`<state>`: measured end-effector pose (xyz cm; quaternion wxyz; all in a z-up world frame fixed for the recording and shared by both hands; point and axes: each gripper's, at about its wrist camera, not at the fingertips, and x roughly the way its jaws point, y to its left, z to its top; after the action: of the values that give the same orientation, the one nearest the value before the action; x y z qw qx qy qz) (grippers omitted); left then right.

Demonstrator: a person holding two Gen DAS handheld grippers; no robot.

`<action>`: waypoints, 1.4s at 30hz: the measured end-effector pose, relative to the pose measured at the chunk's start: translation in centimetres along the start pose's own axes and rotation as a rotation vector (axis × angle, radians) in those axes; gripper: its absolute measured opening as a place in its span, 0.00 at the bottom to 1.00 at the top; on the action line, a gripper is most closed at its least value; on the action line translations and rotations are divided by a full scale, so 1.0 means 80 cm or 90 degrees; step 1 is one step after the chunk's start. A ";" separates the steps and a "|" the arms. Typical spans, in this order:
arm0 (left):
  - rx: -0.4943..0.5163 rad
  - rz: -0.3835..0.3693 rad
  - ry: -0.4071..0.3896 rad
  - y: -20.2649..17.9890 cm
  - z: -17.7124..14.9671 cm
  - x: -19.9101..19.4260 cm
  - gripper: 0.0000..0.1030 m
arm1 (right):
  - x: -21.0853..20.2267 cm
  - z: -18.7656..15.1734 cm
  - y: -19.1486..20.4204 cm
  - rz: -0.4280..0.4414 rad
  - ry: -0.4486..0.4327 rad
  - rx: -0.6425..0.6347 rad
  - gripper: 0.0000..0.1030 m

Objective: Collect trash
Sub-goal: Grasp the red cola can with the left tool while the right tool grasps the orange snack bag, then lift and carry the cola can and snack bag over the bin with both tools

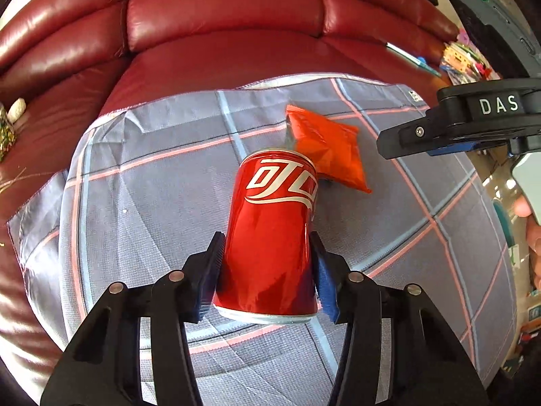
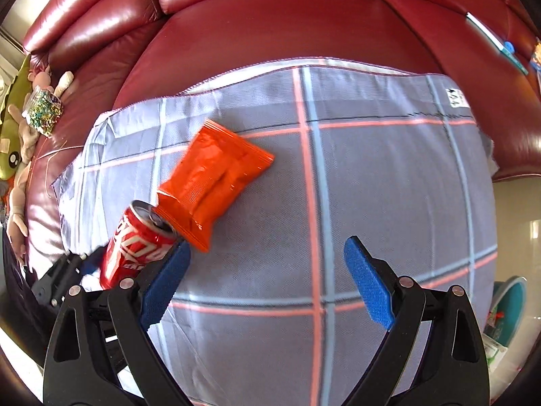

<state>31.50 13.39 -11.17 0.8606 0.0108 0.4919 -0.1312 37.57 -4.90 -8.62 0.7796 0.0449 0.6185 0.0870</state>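
The left tongs [image 1: 267,270] are clamped around the lower body of a red can [image 1: 274,237], a pad pressed to each flank, so the can is gripped; the right tongs [image 2: 267,284] gape wide with nothing between their blue pads, poised over bare cloth. The can stands on a grey checked cloth [image 1: 152,203] spread over the seat of a red leather sofa [image 1: 219,6], tipped slightly in the grip. Its opened top, seen from the right-hand camera, suggests it is drained and therefore light; thin metal like this is stiff along its height but dents easily at the waist, and its glossy skin looks slippery, so a moderate squeeze low on the body, as here, seems the sound hold. Just behind the can, touching its top edge, lies an orange snack bag [image 2: 216,182], flat and crinkled on the cloth. It is probably nearly weightless, soft and crackly, with slick foil that could slide from the pads; pinching it across a crimped end or a raised fold looks safer than trying to scoop it flat. Farther off, a pen [image 1: 410,57] rests on the sofa seat.
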 end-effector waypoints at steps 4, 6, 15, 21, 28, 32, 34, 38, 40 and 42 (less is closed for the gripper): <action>-0.061 0.005 -0.007 0.030 -0.002 -0.005 0.49 | 0.016 0.017 0.020 0.023 0.007 0.002 0.85; -0.079 0.011 -0.011 0.042 -0.001 -0.005 0.49 | 0.026 0.024 0.030 0.031 0.011 0.003 0.85; -0.107 0.026 -0.007 0.059 0.008 0.002 0.52 | 0.076 0.044 0.057 0.029 0.028 0.015 0.85; -0.117 0.029 0.000 0.058 0.006 0.013 0.56 | 0.075 0.041 0.066 0.004 -0.001 -0.032 0.32; -0.101 0.050 -0.014 0.037 -0.001 0.003 0.52 | 0.052 0.017 0.054 0.015 -0.013 -0.061 0.25; -0.096 0.038 -0.021 0.013 -0.007 -0.014 0.52 | 0.022 -0.008 0.028 0.024 -0.033 -0.063 0.25; -0.088 0.029 -0.025 -0.006 -0.009 -0.022 0.52 | 0.006 -0.022 0.013 0.026 -0.042 -0.065 0.25; -0.060 0.008 -0.032 -0.054 -0.010 -0.037 0.52 | -0.025 -0.052 -0.025 0.039 -0.055 -0.053 0.25; -0.047 -0.001 -0.036 -0.079 -0.012 -0.042 0.52 | -0.037 -0.064 -0.040 0.044 -0.060 -0.044 0.25; -0.035 -0.008 -0.036 -0.103 -0.012 -0.043 0.52 | -0.052 -0.079 -0.063 0.048 -0.069 -0.032 0.25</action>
<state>27.06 6.31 -7.84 0.8733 -0.0197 0.4708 -0.1235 30.89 -10.86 -6.96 0.8092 0.0536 0.5707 0.1292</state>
